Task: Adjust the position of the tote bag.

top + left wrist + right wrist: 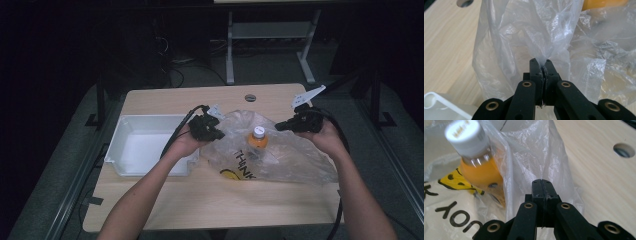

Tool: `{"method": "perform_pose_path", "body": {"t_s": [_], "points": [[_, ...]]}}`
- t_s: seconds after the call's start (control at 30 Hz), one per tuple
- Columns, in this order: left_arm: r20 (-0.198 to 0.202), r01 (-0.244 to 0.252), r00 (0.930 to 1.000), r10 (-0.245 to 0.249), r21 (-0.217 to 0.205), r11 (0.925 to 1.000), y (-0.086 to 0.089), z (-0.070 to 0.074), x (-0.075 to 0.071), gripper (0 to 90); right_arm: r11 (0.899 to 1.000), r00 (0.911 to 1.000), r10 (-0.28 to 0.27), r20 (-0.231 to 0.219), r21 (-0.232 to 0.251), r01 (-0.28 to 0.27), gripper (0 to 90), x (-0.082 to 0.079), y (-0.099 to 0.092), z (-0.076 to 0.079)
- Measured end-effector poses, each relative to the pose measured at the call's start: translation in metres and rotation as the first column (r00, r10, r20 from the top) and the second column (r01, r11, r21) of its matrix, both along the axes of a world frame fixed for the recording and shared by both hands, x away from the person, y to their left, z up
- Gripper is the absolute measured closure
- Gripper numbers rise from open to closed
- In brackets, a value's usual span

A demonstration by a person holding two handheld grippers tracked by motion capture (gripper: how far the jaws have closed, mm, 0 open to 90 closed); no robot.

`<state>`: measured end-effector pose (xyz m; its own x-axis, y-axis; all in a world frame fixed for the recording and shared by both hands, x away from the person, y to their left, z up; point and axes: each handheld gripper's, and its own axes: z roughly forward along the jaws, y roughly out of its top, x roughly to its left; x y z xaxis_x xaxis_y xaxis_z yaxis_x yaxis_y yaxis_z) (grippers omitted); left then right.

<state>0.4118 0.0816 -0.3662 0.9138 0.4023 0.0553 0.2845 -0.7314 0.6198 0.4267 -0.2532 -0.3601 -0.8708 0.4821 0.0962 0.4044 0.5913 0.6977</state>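
A clear plastic bag with black lettering and a yellow smiley lies on the wooden table. Inside it stands a bottle of orange drink with a white cap. My left gripper is shut on the bag's left edge; in the left gripper view the film is pinched between the jaws of the left gripper. My right gripper is shut on the bag's right edge. The right gripper view shows the film clamped in the right gripper, with the bottle just to its left.
A white plastic bin sits at the table's left, right beside my left hand; its rim shows in the left gripper view. A round cable hole lies near the far edge. Desk legs stand on the floor beyond.
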Motion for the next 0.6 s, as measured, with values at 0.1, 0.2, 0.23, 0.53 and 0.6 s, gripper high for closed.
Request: {"method": "perform_pose_path", "body": {"t_s": [0.1, 0.2, 0.23, 0.53, 0.6], "points": [[-0.012, -0.010, 0.9999, 0.010, 0.014, 0.9998, -0.002, -0.006, 0.000, 88.8, 1.000, 0.9999, -0.007, -0.012, 0.010, 0.007, 89.9, -0.001, -0.002, -0.009], [-0.018, -0.006, 0.9998, 0.007, 0.030, 0.9995, -0.004, -0.009, -0.002, 88.8, 1.000, 0.9996, -0.020, -0.022, 0.015, 0.021, 89.9, -0.003, -0.005, -0.019], [-0.016, -0.008, 0.9998, 0.009, 0.028, 0.9996, -0.005, -0.010, -0.003, 88.8, 1.000, 0.9996, -0.018, -0.022, 0.017, 0.019, 89.9, -0.004, -0.005, -0.021], [-0.027, 0.002, 0.9996, 0.000, 0.055, 0.9985, -0.008, -0.021, -0.012, 88.8, 0.998, 0.9958, -0.050, -0.076, 0.023, 0.052, 89.9, -0.010, -0.001, -0.034], [-0.026, 0.000, 0.9997, 0.001, 0.050, 0.9987, -0.008, -0.023, -0.016, 88.8, 0.998, 0.9960, -0.057, -0.069, 0.017, 0.058, 89.9, -0.013, 0.001, -0.036]]}}
